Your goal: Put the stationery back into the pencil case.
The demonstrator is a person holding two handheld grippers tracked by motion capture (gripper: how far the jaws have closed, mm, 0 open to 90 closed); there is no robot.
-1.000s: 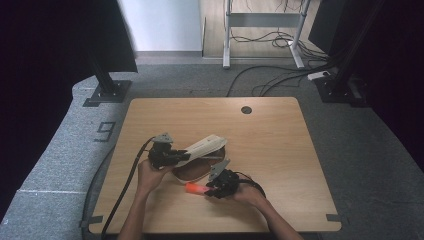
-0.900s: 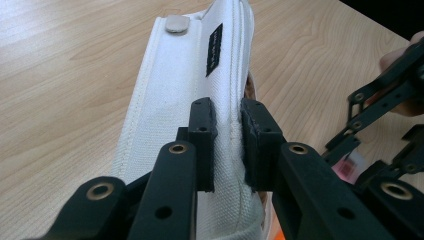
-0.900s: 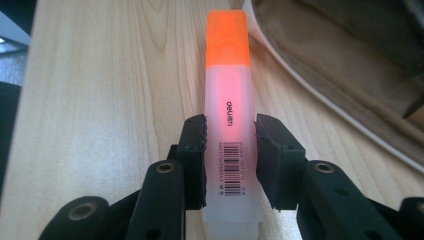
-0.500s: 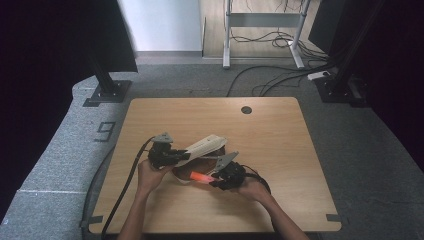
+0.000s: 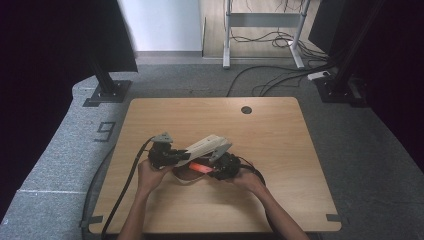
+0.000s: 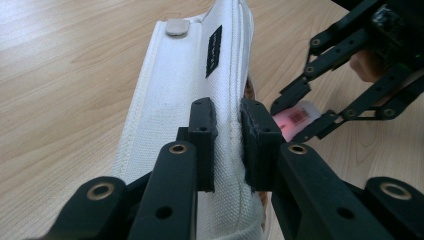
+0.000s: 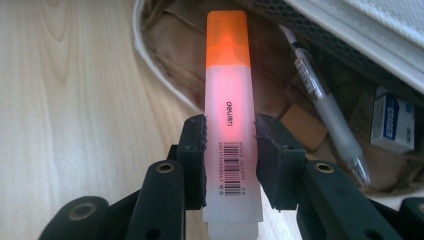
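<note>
Already the work looks well along, judging by how things lie. At the left, the left gripper has its jaws pinched tight on the raised white flap of the pencil case, holding the case open on the wooden table. Just right of it, the right gripper is clamped on the orange highlighter, cap pointing into the mouth of the case. In the right gripper view, the cap end hangs over the tan lining, while a clear pen, a brown eraser and a small white box lie inside to the right. What seems left: slide the highlighter fully in, release it, then let the flap down.
</note>
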